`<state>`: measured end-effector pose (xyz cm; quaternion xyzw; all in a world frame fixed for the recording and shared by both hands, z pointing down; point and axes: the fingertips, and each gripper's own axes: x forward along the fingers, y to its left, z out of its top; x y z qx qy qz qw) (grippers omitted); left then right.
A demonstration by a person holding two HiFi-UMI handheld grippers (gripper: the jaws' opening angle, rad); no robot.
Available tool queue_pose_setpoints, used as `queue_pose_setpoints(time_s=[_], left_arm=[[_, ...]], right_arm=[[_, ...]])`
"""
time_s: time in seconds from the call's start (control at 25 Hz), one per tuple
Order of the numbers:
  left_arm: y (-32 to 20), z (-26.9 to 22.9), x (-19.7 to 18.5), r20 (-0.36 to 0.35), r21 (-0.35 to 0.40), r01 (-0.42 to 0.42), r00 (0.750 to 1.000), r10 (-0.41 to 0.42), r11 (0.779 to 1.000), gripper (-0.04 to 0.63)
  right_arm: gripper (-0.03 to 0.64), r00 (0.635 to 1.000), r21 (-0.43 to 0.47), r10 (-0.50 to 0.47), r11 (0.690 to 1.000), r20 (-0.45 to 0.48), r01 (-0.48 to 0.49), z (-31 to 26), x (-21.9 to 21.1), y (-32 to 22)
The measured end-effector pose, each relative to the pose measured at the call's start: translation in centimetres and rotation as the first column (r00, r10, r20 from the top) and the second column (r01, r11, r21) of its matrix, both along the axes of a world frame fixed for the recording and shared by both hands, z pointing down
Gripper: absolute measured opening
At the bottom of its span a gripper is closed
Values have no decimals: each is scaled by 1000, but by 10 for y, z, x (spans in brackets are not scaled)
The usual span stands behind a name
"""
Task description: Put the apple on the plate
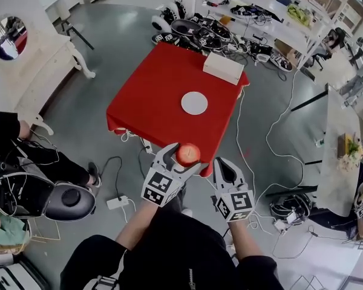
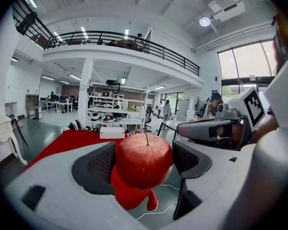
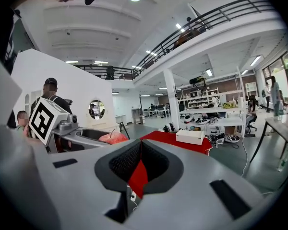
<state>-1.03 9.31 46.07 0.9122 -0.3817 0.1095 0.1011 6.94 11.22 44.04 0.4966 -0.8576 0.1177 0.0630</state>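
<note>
A red apple [image 1: 188, 154] with a thin stem is clamped between the jaws of my left gripper [image 1: 183, 157], held in the air short of the red table's near edge. In the left gripper view the apple [image 2: 144, 160] fills the gap between the dark pads. A small white round plate [image 1: 194, 103] lies on the red table [image 1: 151, 95], right of centre, beyond the apple. My right gripper [image 1: 225, 169] hovers beside the left one, its jaws closed together with nothing between them [image 3: 140, 164]. From the right gripper view the apple [image 3: 113, 138] shows at the left.
A white box [image 1: 223, 67] sits at the table's far right corner. Cables and a power strip [image 1: 117, 202] lie on the floor near the table. A seated person [image 1: 24, 156] is at the left. Cluttered shelves and gear stand behind the table.
</note>
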Motion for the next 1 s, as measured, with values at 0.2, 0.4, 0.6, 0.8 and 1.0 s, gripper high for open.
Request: queue_pose_setpoints(time_s=[0.2,0.4,0.6,0.8,1.0], left_arm=[[-67,9,-10,-2,-18,4,1000,-4,1000,377],[-147,11,-24,-14,-22,-10,1000,10,1000,377],[-222,14,-38,1,-11,-44,999,44,999,377],[-274,14,-44,5,0,-57,998,57,998,377],[-300,13,-26,9,4,-63,998,63,998,377]], right_arm=[[12,1000,-16,-14,1000,-2,14,5,-11,-63],[12,1000,-21,-9,1000,-17,8,3,-26,-140],[12,1000,-15,10,1000,-23,-10,-1,-43,-212],[12,999,-38,24,999,-26,-25,6,-51,-257],[11,1000,-63,20,998,-22,-22,13,-35,-283]])
